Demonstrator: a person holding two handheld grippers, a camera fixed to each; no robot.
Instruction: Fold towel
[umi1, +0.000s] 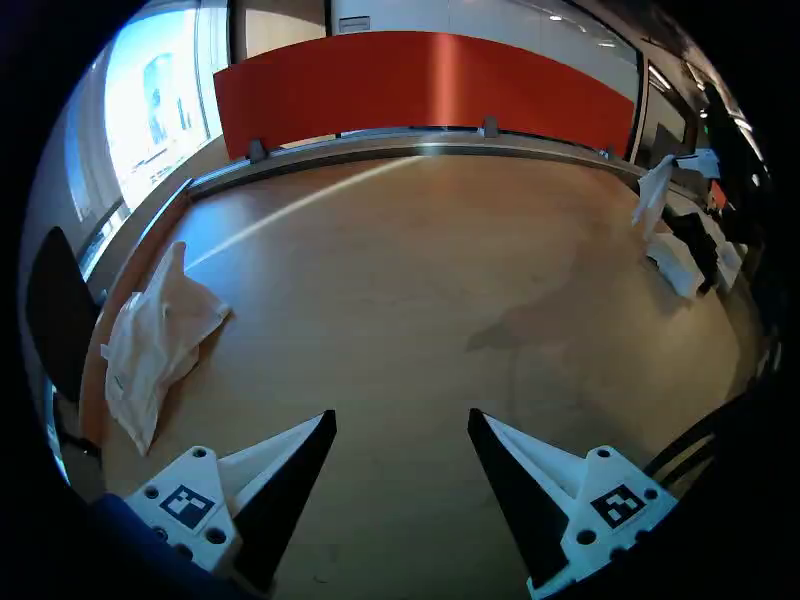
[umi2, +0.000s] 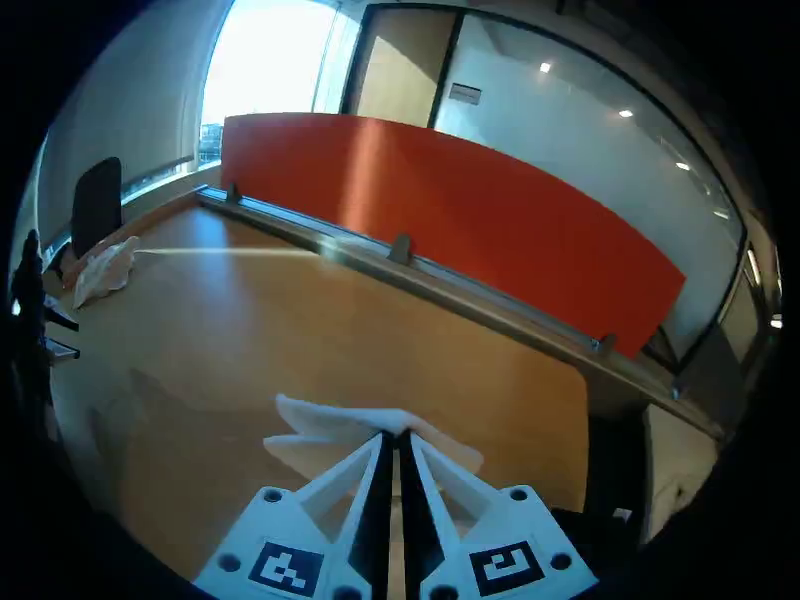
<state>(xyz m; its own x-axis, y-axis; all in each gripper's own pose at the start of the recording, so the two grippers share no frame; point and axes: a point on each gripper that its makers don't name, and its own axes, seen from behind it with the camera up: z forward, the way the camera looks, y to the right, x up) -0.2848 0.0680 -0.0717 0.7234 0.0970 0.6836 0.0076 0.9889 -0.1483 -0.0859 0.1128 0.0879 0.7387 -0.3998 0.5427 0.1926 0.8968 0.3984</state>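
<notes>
The right gripper (umi2: 397, 440) is pinching a white towel (umi2: 330, 425) at the desk (umi2: 250, 320). The left gripper (umi1: 400, 420) is hovering there too — spread wide.

The pale wooden counter (umi1: 420, 280) lies bare through its middle. A crumpled white cloth (umi1: 150, 340) sits near its left edge, and a long red partition panel (umi1: 420, 85) walls the far side.
</notes>
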